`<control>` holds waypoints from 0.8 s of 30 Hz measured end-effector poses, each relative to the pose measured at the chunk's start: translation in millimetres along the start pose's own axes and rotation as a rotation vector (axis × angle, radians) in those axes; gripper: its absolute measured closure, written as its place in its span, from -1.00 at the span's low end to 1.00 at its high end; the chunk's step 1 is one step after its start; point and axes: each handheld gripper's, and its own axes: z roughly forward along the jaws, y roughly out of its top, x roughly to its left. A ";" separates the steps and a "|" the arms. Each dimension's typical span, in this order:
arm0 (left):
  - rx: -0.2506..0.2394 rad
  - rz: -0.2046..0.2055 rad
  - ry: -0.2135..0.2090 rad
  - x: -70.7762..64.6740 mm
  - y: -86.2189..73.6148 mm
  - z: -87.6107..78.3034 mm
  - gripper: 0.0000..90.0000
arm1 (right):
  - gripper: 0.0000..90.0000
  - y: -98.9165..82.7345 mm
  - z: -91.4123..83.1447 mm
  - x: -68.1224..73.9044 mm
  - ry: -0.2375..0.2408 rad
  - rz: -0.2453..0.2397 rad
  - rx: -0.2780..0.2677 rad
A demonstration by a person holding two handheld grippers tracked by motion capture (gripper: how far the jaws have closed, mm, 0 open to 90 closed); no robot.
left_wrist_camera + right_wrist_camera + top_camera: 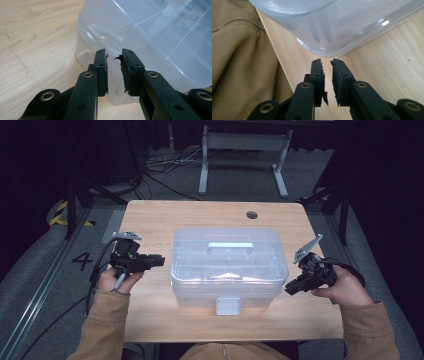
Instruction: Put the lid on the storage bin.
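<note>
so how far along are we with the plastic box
Early. Done: the clear storage box sits closed on the wooden table, front latch down. In hand: the left gripper and right gripper flank its ends, fingers slightly apart, gripping nothing. Left: unlatching or lifting; the handle lies untouched.

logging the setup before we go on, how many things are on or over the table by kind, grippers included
clear plastic storage box, lid shut, grey handle and grey latch: 1
black handheld grippers, left gripper and right gripper, one at each end of the box, neither holding anything: 2
total: 3
</note>
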 end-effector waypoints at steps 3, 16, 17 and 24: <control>-0.008 0.002 0.006 0.3 -1.4 -1.9 0.65 | 0.65 -0.5 -4.8 -0.3 -0.006 -0.004 -0.022; -0.060 -0.014 0.040 0.9 -13.6 -17.1 0.58 | 0.36 -2.8 -38.7 -7.1 -0.059 -0.001 -0.235; -0.064 -0.016 0.042 1.1 -14.8 -18.4 0.58 | 0.36 -2.8 -40.9 -7.8 -0.060 0.000 -0.251; -0.079 -0.034 0.066 2.1 -23.1 -26.7 0.57 | 0.25 0.3 -54.6 -17.2 -0.112 0.038 -0.396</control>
